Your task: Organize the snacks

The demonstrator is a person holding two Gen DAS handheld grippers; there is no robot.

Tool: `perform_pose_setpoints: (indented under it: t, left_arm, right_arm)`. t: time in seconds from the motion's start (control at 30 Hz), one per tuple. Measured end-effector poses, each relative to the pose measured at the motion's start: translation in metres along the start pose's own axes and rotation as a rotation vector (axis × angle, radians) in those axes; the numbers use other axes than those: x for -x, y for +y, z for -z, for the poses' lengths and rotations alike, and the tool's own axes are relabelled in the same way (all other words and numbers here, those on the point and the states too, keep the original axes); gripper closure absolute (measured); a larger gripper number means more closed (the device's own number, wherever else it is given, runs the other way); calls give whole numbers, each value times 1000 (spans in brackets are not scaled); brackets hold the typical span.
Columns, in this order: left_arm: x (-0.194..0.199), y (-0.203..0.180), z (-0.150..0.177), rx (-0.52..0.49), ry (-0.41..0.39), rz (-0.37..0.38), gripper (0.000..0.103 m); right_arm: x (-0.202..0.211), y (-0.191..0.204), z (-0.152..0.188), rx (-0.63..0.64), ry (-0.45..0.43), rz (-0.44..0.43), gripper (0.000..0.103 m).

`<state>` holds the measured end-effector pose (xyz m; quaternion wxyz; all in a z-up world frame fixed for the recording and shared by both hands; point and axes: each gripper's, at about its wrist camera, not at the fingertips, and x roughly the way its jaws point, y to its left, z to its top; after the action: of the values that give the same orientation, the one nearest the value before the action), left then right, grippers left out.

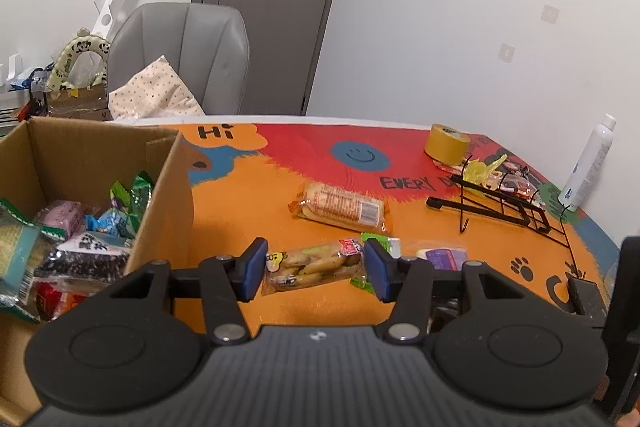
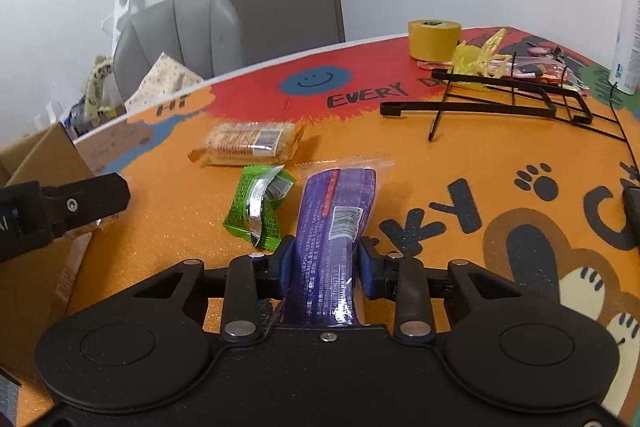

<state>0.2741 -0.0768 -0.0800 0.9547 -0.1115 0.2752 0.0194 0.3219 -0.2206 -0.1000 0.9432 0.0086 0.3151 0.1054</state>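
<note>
Your right gripper [image 2: 323, 265] is clamped on the purple plastic snack pack [image 2: 334, 223], its long axis pointing straight ahead. Your left gripper [image 1: 315, 269] is spread wide around the clear bag of yellow snacks [image 1: 312, 265], crosswise between its fingers; the cardboard box [image 1: 160, 195] sits just left.

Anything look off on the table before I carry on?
Yes: the black wire rack lies tipped over near the yellow tape roll, resting on clear snack packets. The green foil snack wrapper looks crumpled.
</note>
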Motion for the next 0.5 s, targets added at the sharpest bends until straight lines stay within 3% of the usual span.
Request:
perform_pose_setpoints:
  t: [0.5]
  left_arm:
    - [41, 17, -19, 32, -87, -19, 51]
  right_arm:
    - [46, 11, -20, -27, -109, -70, 73]
